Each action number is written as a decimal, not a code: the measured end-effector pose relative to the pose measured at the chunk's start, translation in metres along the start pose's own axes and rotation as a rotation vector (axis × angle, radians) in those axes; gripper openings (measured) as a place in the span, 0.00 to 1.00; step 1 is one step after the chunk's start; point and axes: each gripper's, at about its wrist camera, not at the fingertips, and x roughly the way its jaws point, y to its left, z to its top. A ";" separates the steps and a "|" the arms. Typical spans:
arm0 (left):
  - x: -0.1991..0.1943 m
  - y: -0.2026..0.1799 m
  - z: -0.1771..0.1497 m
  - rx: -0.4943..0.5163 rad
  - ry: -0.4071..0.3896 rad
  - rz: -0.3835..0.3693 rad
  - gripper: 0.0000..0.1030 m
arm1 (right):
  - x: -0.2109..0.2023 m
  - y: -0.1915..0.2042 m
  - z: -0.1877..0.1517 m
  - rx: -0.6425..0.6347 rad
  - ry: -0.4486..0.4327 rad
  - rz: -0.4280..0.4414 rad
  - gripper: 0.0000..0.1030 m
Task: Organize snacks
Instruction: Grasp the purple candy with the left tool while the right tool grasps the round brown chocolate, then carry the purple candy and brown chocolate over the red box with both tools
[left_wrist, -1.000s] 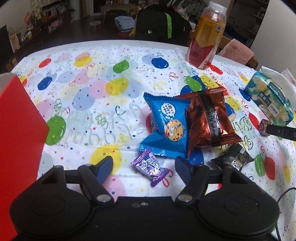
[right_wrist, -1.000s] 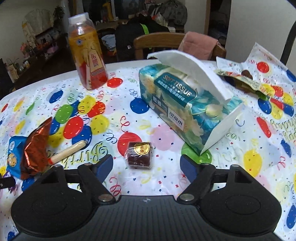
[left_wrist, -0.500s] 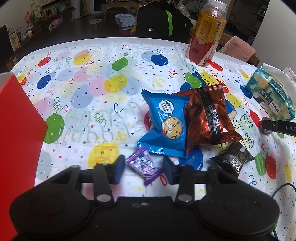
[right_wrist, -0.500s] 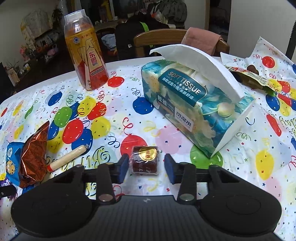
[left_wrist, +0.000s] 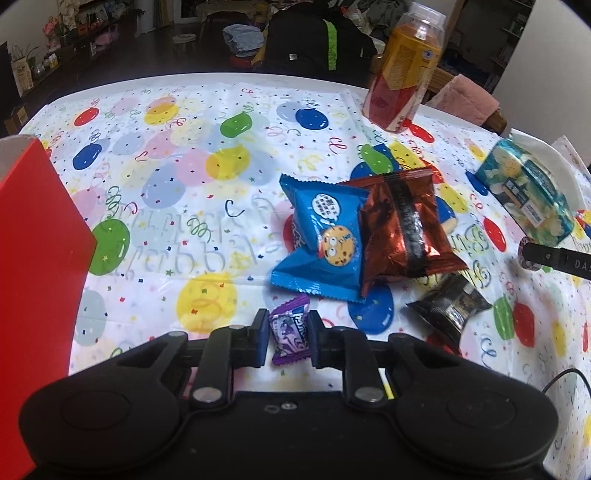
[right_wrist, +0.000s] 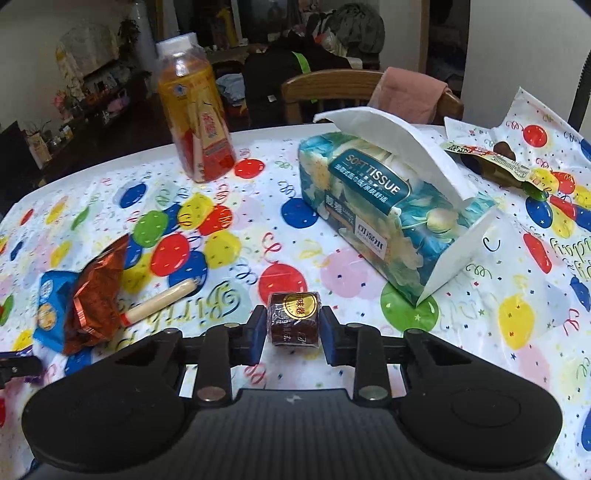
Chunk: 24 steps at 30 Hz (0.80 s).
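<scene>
1. A purple-wrapped candy (left_wrist: 289, 334) sits pinched between the blue pads of the left gripper (left_wrist: 286, 339), whose jaws have narrowed to the width of the wrapper and press it from both sides, low over the balloon-print surface (left_wrist: 177, 192).
2. A dark brown roll snack (right_wrist: 294, 318) with a gold sticker on top is clamped in the right gripper (right_wrist: 293, 334), jaws drawn in against its two sides; whether it rests on the surface or is lifted cannot be told.
3. Just beyond the candy lies a blue cookie packet (left_wrist: 325, 240), partly overlapped on its right by a copper-red foil packet (left_wrist: 406, 229); a black-wrapped snack (left_wrist: 448, 304) lies near them to the right.
4. In the right wrist view, a sausage stick (right_wrist: 162, 301) pokes out from under the foil packet, left of the roll.
5. A red box (left_wrist: 33, 258) stands at the left edge of the left view.
6. A tissue pack (right_wrist: 388, 214) lies beyond the right gripper, an orange drink bottle (right_wrist: 194, 110) upright at the far edge.
</scene>
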 end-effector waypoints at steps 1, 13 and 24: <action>-0.002 0.000 -0.001 0.003 0.002 -0.006 0.17 | -0.004 0.001 -0.001 -0.002 0.001 0.006 0.29; -0.039 0.004 -0.011 -0.007 0.012 -0.077 0.17 | -0.065 0.030 -0.016 -0.042 -0.016 0.075 0.29; -0.079 0.019 -0.015 0.009 -0.019 -0.125 0.17 | -0.115 0.079 -0.027 -0.094 -0.024 0.162 0.29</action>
